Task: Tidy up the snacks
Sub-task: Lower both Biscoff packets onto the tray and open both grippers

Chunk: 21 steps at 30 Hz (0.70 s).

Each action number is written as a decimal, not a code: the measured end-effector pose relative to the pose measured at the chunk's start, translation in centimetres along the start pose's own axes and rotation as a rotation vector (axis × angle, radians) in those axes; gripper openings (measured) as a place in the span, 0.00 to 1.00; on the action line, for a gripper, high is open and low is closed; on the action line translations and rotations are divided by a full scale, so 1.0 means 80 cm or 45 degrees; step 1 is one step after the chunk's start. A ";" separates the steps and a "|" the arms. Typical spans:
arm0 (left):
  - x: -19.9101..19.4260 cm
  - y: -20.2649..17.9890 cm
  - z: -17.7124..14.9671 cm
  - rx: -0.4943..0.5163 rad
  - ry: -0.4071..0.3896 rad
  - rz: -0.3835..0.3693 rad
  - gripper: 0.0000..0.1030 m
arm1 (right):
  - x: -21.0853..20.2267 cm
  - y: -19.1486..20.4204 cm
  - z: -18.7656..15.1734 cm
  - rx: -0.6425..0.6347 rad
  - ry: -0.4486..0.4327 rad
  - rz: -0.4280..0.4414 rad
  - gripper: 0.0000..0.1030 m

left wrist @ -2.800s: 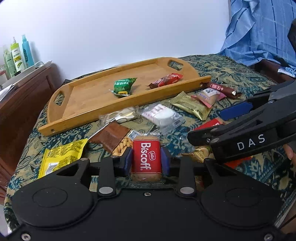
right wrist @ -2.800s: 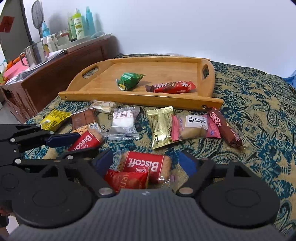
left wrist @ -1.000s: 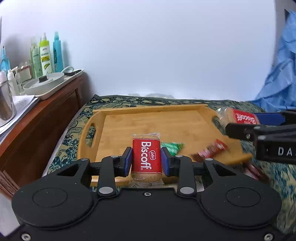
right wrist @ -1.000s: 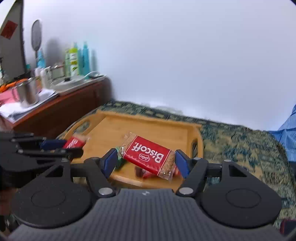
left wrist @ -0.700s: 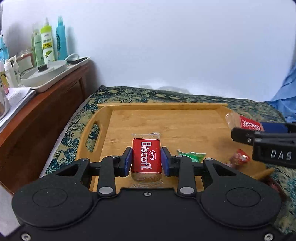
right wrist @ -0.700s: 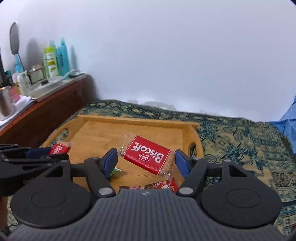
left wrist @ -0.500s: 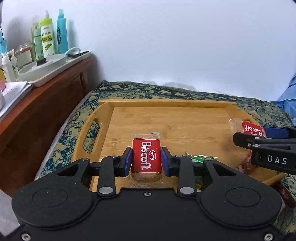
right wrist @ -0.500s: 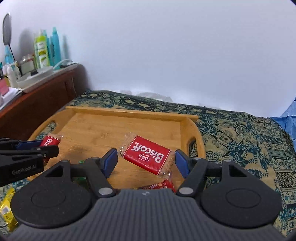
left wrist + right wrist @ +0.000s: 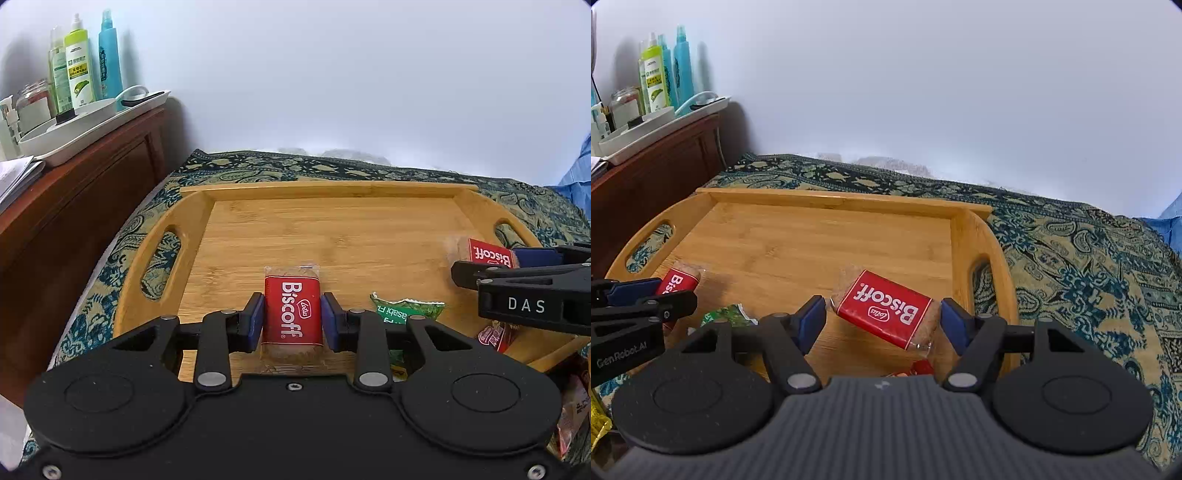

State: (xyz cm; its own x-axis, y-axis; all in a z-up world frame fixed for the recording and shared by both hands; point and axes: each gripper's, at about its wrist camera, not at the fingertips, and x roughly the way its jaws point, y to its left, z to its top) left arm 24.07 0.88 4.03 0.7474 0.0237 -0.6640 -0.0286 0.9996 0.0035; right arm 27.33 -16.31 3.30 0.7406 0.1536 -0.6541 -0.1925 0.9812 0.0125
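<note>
My left gripper [image 9: 291, 321] is shut on a red Biscoff biscuit packet [image 9: 292, 314], held lengthwise over the near left part of the wooden tray [image 9: 332, 229]. My right gripper [image 9: 882, 321] is shut on a second red Biscoff packet [image 9: 886, 310], held crosswise and tilted, over the tray's [image 9: 798, 236] near right part. Each gripper shows in the other's view, the right one [image 9: 517, 280] and the left one [image 9: 639, 302]. A green wasabi snack packet [image 9: 406, 310] and a red wrapped snack [image 9: 493, 338] lie in the tray by its near edge.
The tray sits on a paisley cloth [image 9: 1089, 258]. A dark wooden cabinet [image 9: 74, 206] stands to the left, carrying a white tray with bottles [image 9: 77, 74]. More snack packets lie outside the tray at lower right [image 9: 574, 406], and a yellow one [image 9: 596, 424].
Both grippers have carried their Biscoff packets from the cloth to above the tray and come lower and closer to it. Their grips have not changed.
</note>
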 end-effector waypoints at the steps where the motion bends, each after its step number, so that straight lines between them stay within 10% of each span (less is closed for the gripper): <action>1: 0.001 0.000 0.000 -0.003 0.004 -0.001 0.30 | 0.002 -0.001 -0.001 0.005 0.006 0.002 0.68; 21: 0.017 -0.003 -0.006 -0.009 0.028 -0.002 0.31 | 0.017 -0.010 -0.008 0.006 0.050 0.014 0.68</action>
State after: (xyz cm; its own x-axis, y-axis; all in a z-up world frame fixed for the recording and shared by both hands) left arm 24.80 0.63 2.78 0.7324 0.0216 -0.6805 -0.0322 0.9995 -0.0029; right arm 28.09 -16.99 1.93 0.7125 0.1596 -0.6832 -0.1975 0.9800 0.0230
